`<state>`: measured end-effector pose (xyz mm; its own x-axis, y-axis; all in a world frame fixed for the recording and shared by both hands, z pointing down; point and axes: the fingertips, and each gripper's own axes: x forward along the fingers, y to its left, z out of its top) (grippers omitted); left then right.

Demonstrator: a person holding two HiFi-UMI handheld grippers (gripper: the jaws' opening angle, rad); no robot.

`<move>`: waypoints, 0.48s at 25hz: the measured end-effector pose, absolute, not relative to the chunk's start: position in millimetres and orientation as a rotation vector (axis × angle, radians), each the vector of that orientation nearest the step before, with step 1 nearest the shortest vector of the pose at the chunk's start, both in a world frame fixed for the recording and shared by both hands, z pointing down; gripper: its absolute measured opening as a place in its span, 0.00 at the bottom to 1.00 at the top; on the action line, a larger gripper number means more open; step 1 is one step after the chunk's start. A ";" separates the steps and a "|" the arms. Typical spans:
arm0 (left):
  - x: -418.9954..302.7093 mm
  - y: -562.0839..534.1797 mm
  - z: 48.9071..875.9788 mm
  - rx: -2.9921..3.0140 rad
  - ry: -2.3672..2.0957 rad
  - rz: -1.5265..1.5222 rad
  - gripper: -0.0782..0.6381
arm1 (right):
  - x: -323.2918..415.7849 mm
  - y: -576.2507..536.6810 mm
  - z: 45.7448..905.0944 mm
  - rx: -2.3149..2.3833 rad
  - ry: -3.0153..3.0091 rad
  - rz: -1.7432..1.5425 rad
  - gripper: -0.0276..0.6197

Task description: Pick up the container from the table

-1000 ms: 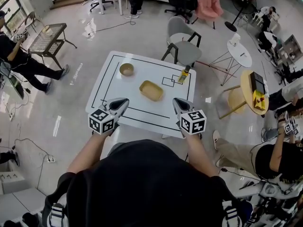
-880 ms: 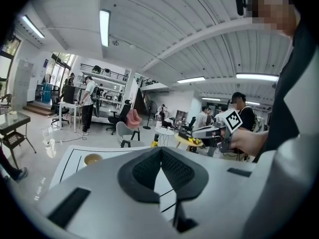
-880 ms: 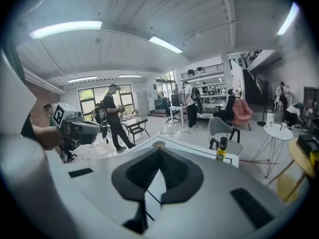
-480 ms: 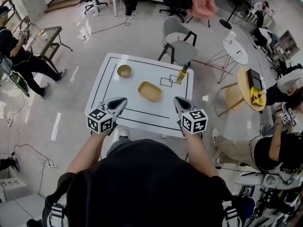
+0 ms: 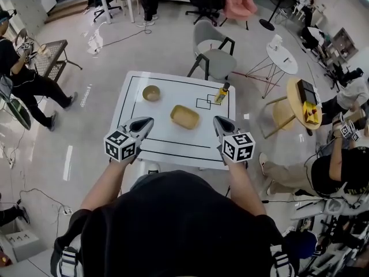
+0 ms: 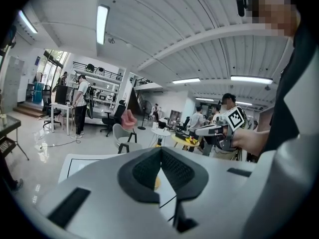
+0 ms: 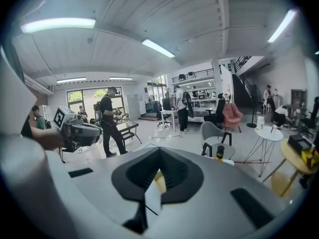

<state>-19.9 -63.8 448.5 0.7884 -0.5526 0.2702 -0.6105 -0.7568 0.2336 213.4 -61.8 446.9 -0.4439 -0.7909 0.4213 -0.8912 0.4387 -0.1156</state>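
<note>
Container (image 5: 184, 116), a shallow yellow tray, lies flat near the middle of the white table (image 5: 173, 146), inside the black lines drawn on the top. A round bowl (image 5: 151, 93) sits apart from it toward the far left. A yellow bottle (image 5: 221, 93) stands upright toward the far right, beside two small outlined squares. A grey chair (image 5: 216, 59) stands just past the table's far edge.

The left gripper (image 5: 147, 120) hangs over the near left part of the table and the right gripper (image 5: 218, 120) over the near right part. Both point toward the far side, with the container between their lines and farther off, touched by neither. In the left gripper view the jaws are pressed together at the tips with nothing in them, and a sliver of yellow shows through the gap below. The right gripper view shows the same: jaws together, empty, with the yellow container glimpsed beyond them.
</note>
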 end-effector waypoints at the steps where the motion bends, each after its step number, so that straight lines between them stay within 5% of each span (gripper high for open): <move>1: -22.1 -69.7 448.3 2.676 -0.884 0.267 0.12 | 211.6 -64.9 446.9 1.456 -2.386 0.467 0.05; 12: -46.5 -120.6 446.7 2.724 -0.772 0.280 0.12 | 184.8 -93.2 447.7 1.554 -2.328 0.484 0.05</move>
